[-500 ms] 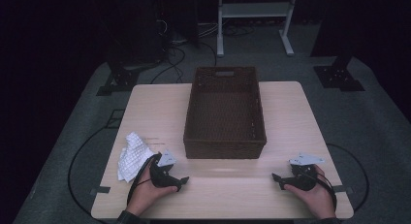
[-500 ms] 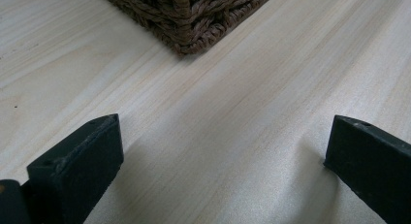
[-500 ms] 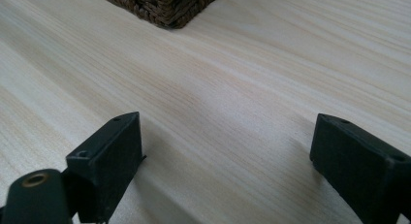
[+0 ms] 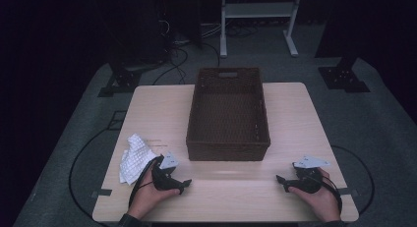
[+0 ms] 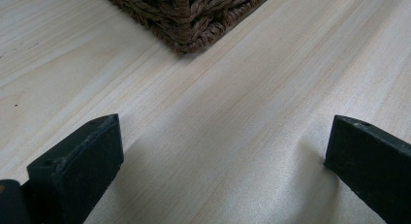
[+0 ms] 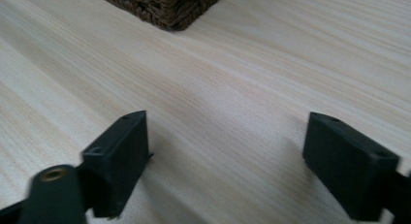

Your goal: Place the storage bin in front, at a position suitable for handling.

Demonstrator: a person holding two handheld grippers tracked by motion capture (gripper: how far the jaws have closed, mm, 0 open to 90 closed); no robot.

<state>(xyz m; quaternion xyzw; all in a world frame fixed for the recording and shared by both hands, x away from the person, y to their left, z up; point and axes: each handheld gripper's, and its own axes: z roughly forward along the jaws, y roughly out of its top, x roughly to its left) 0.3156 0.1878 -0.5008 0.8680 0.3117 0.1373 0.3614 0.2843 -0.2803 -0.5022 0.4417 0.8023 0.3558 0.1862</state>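
While both claws rest spread and empty on the desk's (image 4: 221, 185) near edge, the white cloth (image 4: 134, 157) lies crumpled just left of the left claw (image 4: 183, 184), far nearer it than the right claw (image 4: 281, 180); the basket (image 4: 227, 146) stands between.

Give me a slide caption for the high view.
Two open grippers, left and right, rest before a wicker basket; crumpled white cloth lies at left.
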